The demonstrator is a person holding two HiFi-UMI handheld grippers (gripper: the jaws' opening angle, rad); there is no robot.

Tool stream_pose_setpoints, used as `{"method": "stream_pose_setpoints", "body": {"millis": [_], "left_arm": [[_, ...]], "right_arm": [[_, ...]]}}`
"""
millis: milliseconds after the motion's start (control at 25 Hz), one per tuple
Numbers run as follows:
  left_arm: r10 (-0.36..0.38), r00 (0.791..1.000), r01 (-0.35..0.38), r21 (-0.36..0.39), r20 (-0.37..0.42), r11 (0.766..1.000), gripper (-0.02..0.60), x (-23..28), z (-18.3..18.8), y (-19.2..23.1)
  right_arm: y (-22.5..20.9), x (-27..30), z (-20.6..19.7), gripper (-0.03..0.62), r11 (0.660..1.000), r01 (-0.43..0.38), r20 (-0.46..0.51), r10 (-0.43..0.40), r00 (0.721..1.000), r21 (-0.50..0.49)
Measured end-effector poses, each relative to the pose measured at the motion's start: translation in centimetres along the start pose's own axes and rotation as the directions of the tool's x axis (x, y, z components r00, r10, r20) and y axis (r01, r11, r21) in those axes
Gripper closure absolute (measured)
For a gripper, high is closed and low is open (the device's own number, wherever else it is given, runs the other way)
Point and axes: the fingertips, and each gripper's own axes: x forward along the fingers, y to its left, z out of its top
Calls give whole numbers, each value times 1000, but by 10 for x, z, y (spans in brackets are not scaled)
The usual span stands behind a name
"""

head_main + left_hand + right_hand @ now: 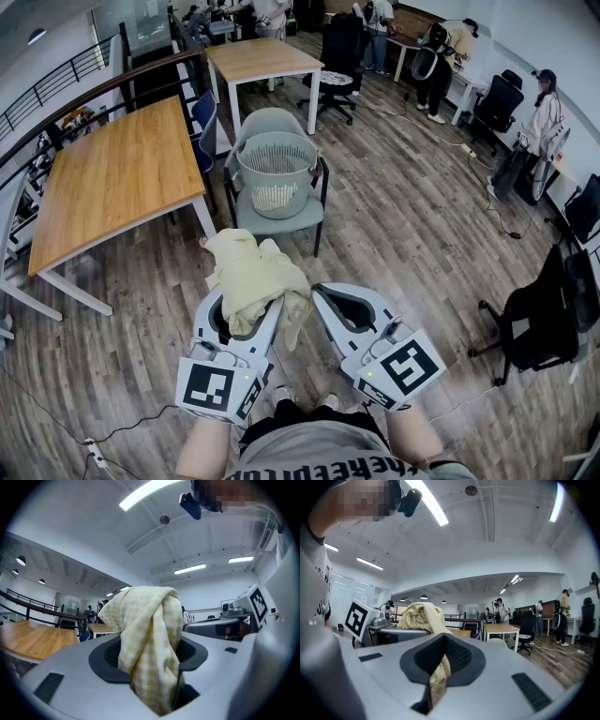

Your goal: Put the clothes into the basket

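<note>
A pale yellow checked cloth [253,272] is bunched up in front of me, above the wooden floor. My left gripper [246,302] is shut on it, and the bundle rises out of its jaws and fills the left gripper view [150,634]. My right gripper [321,292] is close beside it on the right. Its jaws are nearly together, with a hanging strip of the same cloth [438,670] pinched in the slit. The grey slatted basket [277,173] stands on a grey chair [300,217] straight ahead, well beyond both grippers. Nothing shows over its rim.
A long wooden table [122,173] runs along the left and a smaller one [262,58] stands behind the basket's chair. A black office chair [539,319] is at the right. Cables trail on the floor [75,431], and people stand by desks at the far right.
</note>
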Motion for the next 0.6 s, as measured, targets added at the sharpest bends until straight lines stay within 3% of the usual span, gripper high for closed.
{"method": "stream_pose_setpoints", "body": {"millis": [600], "left_arm": [[-13,1000,13,0,8,1000,328,-2,-3,10]], "right_arm": [[6,10,-5,585,1000,11,-6,-11,1000,-20]]}}
